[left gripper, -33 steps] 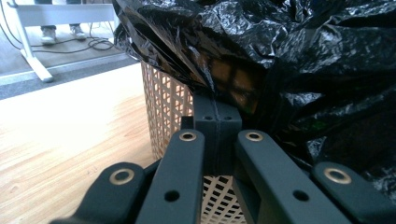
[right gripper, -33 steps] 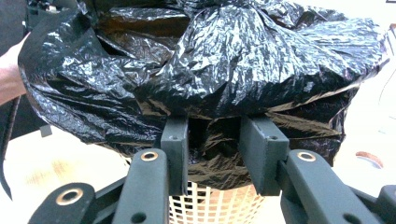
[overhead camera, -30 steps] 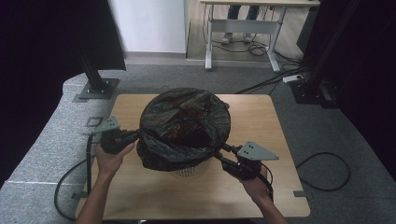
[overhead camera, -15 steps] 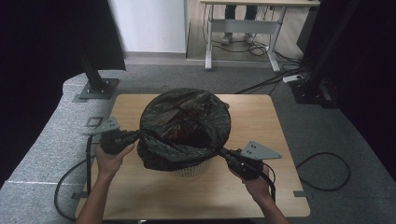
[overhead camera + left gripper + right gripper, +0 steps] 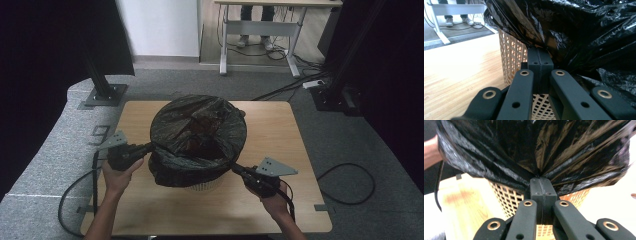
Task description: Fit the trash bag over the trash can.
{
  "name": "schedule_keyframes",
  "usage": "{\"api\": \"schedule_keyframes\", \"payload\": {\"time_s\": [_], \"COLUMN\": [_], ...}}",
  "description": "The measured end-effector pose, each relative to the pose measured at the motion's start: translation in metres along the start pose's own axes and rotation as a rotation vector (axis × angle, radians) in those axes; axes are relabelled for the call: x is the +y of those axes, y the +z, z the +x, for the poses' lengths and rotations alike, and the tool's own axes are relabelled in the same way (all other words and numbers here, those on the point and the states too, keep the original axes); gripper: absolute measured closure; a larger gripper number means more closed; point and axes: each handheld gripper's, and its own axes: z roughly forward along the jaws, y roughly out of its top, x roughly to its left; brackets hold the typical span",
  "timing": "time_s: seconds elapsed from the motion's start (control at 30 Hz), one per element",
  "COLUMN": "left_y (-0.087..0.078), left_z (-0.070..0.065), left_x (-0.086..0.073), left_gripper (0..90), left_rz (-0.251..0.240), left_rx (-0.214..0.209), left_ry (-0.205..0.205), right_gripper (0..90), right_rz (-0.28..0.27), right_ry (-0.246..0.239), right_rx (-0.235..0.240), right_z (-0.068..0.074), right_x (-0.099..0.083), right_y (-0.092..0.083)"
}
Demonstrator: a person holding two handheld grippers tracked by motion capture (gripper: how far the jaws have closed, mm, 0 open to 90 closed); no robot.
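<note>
Two hand-held grippers pinch the black bin bag [image 5: 197,137], which drapes over a cream lattice basket [image 5: 512,58] standing mid-tabletop [image 5: 280,125]. The left hand-held gripper [image 5: 150,147] has its jaws clamped on the bag's edge at the basket's left side. The right hand-held gripper [image 5: 235,168], whose jaws have just been closing, is clamped on the edge at the near right, plastic fanning from the pinch.

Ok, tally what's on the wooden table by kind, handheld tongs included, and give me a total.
Black plastic bin bag, draped over the basket: 1
Cream lattice waste basket: 1
Handheld black two-jaw tongs, left tongs and right tongs, each shut on the bag's edge: 2
Total: 4
</note>
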Motion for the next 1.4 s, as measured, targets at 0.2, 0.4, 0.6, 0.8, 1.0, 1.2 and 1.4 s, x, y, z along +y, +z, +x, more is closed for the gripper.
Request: {"api": "schedule_keyframes", "payload": {"time_s": [0.2,0.4,0.6,0.8,1.0,1.2,1.4], "left_y": [0.000,-0.005,-0.012,-0.013,-0.012,-0.011,-0.014], "left_z": [-0.001,-0.002,-0.007,-0.008,-0.009,-0.011,-0.012], "left_x": [-0.004,-0.005,-0.007,-0.008,-0.007,-0.009,-0.013], "left_gripper": [90.0,90.0,90.0,90.0,90.0,90.0,90.0], "left_rz": [0.025,0.007,-0.014,-0.020,-0.023,-0.025,-0.030], "left_rx": [0.000,-0.007,-0.005,-0.020,-0.032,-0.041,-0.048], "left_ry": [0.007,0.006,0.017,0.007,0.013,0.011,0.004], "right_gripper": [89.5,86.7,52.1,44.6,67.3,85.7,89.3], "right_rz": [0.108,0.057,-0.049,-0.074,-0.045,-0.053,-0.063], "right_ry": [-0.048,-0.021,-0.017,-0.008,-0.033,-0.035,-0.034], "right_rx": [0.031,0.012,-0.031,0.005,-0.005,-0.026,-0.025], "right_z": [0.007,0.003,0.001,0.000,-0.001,-0.001,0.002], "right_x": [-0.019,-0.020,0.009,0.030,0.033,0.032,0.024], "right_y": [0.018,0.014,-0.013,-0.015,-0.008,-0.005,-0.004]}}
